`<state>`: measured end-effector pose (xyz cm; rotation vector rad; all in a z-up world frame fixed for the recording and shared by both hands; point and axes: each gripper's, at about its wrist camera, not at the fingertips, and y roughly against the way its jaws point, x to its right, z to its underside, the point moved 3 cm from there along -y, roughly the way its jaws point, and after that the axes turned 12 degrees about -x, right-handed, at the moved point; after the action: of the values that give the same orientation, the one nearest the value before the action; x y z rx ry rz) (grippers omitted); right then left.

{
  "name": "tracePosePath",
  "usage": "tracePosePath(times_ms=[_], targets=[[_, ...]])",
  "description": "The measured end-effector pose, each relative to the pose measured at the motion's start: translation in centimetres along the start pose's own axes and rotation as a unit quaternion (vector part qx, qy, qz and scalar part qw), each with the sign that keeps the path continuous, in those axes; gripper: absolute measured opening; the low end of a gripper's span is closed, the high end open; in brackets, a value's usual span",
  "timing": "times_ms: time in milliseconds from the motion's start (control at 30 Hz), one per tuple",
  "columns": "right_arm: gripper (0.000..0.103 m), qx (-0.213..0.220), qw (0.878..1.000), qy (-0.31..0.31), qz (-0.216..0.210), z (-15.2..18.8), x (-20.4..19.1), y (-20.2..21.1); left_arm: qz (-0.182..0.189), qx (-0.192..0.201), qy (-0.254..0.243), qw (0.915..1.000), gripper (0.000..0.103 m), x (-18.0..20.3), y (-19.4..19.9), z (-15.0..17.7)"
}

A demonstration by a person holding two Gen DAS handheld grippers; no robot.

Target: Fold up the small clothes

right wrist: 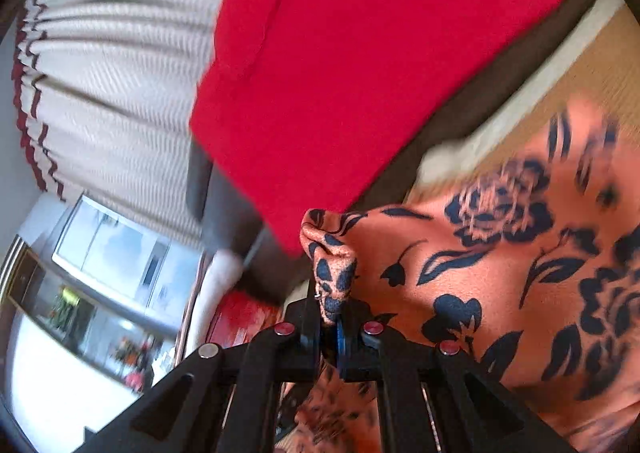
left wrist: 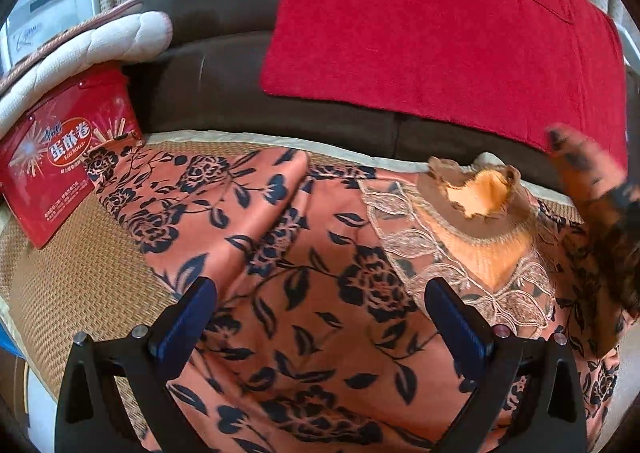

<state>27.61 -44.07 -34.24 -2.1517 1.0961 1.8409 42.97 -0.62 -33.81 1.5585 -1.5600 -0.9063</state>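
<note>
The blouse, orange with dark blue roses and a lace-trimmed neck panel, lies spread on a woven mat in front of a brown sofa. One part of it, at the right of the left wrist view, is lifted off the mat and blurred. The cloth looks thin, light and limp: it creases softly along a diagonal ridge and bunches into a small knot where it is pinched, so I judge that it will drape and sag from any single hold and will not keep a fold by stiffness. The surface looks smooth and may slide on itself. The lace at the neck looks the most delicate part; I would not grip there.

My right gripper is closed on a bunched edge of the blouse, a tuft of cloth standing up between its fingers; which hem or sleeve this is I cannot tell. My left gripper hangs over the middle of the blouse, its blue pads wide apart and holding nothing.

Best holds, in my judgement: hems, sleeve ends and shoulder seams, where the cloth is doubled.

Round about: a red cloth draped over the sofa, a red tin of egg rolls at the left edge of the mat, a quilted pad behind it, and a pale curtain.
</note>
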Motion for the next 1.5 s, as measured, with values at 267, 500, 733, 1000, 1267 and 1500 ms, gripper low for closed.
tracePosePath(times_ms=[267, 500, 733, 1000, 1267, 1500], targets=[[0.079, -0.129, 0.983, -0.112, -0.062, 1.8, 2.7, -8.1, 0.096, -0.043, 0.047, 0.9934, 0.103, -2.7, -1.3, -1.4], [0.086, -0.001, 0.999, -0.035, -0.041, 1.8, -0.5, 0.5, 0.169, -0.097, 0.020, 0.9806, 0.083, -1.3, -2.5, -0.8], [0.066, 0.097, 0.985, -0.087, 0.113, 2.6, 4.3, 8.3, 0.243, -0.175, -0.036, 0.9536, 0.056, 4.4, -4.6, 1.1], [0.056, 0.113, 0.981, -0.104, 0.117, 0.9, 5.8, 10.7, 0.289, -0.198, -0.016, 0.9365, 0.057, 7.1, -6.1, 1.3], [0.056, 0.100, 0.980, -0.106, 0.132, 0.7, 6.7, 10.8, 0.320, -0.143, -0.011, 0.9364, 0.011, 7.1, -4.8, 0.0], [0.056, 0.084, 0.981, -0.083, 0.151, 0.7, 5.9, 9.0, 0.269, -0.132, -0.026, 0.9539, 0.011, 6.7, -5.2, -0.2]])
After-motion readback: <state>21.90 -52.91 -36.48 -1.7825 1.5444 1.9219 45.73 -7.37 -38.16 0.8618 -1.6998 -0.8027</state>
